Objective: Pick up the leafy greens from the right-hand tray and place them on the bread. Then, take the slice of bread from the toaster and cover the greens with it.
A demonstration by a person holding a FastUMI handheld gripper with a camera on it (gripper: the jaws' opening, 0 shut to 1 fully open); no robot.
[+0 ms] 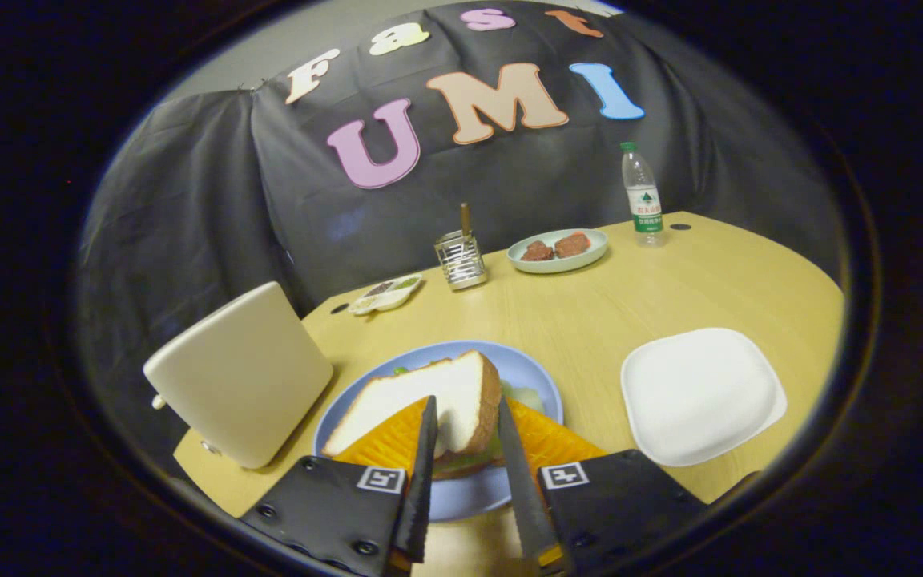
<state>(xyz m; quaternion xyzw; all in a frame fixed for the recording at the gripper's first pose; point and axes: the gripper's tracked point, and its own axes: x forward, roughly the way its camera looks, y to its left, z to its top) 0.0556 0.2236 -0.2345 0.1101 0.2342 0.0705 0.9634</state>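
Bread (pixel 437 401) lies as one white slice with a brown crust on the blue plate (pixel 530 370), tilted so that its far end sits higher, with a strip of leafy greens (pixel 461 462) showing under its near edge and another slice (pixel 473 469) barely visible beneath them. Counted out from that plate: one cream toaster (pixel 241 373) stands just to its left, one white square tray (pixel 698 394) lies near on its right, and well beyond it along the back of the wooden table (pixel 590 312) sit one small white dish (pixel 387 295) with dark and green bits, one metal holder (pixel 460 258) with a single stick in it, one pale round dish (pixel 558 250) carrying two reddish-brown pieces, and one clear water bottle (pixel 641 192) with a green cap.

One gripper (pixel 463 418) reaches over the near rim of the blue plate, pointing forward and slightly down. Its two fingers (pixel 427 449) stand a slice-width apart, one on each side of the top slice's near corner. Whether both press on the bread cannot be told; they look close against its sides.
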